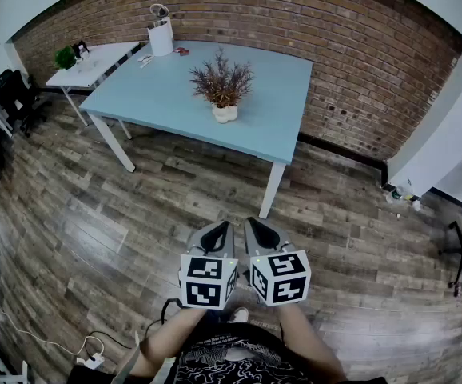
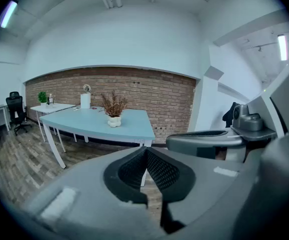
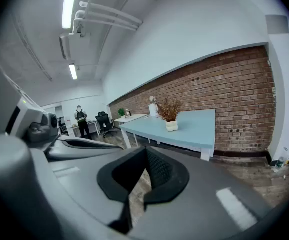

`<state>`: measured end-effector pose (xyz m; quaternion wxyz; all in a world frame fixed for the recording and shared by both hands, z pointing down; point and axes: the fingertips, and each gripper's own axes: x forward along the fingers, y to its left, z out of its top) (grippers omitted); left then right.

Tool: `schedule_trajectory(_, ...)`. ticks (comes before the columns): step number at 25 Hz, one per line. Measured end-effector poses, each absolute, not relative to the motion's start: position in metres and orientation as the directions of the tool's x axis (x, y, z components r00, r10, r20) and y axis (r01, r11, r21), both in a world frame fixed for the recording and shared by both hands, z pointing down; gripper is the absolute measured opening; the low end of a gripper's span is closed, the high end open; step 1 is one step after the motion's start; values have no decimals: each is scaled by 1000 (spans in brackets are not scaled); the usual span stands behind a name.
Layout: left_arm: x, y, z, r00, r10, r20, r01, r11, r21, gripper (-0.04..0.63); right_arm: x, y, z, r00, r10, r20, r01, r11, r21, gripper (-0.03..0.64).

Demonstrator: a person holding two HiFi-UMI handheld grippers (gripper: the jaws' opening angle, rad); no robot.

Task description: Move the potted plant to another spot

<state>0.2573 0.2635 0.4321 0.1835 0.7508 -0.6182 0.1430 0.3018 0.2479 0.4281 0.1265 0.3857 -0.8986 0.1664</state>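
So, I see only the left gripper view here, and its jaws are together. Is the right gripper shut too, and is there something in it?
Observer: Yes, it is shut. In the right gripper view the right gripper has its jaws together and nothing is between them.
Operator: Good. And are the grippers already over the table?
Observer: No. In the head view the left gripper and the right gripper sit side by side over the wood floor. They are short of the blue table, and the potted plant stands on it, untouched.
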Motion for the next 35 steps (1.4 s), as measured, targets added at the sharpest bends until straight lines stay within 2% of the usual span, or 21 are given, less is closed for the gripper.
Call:
schedule_trajectory(16, 256, 241, 441, 222, -860, 459, -975, -192, 112, -9, 295, 231, 434, -658, -669, 345, -746, 640, -183, 0)
schedule_trajectory(35, 164, 111, 454, 266, -832, 487, -964, -219, 153, -9, 207, 102, 446, -630, -678, 380, -765, 625, -154, 0)
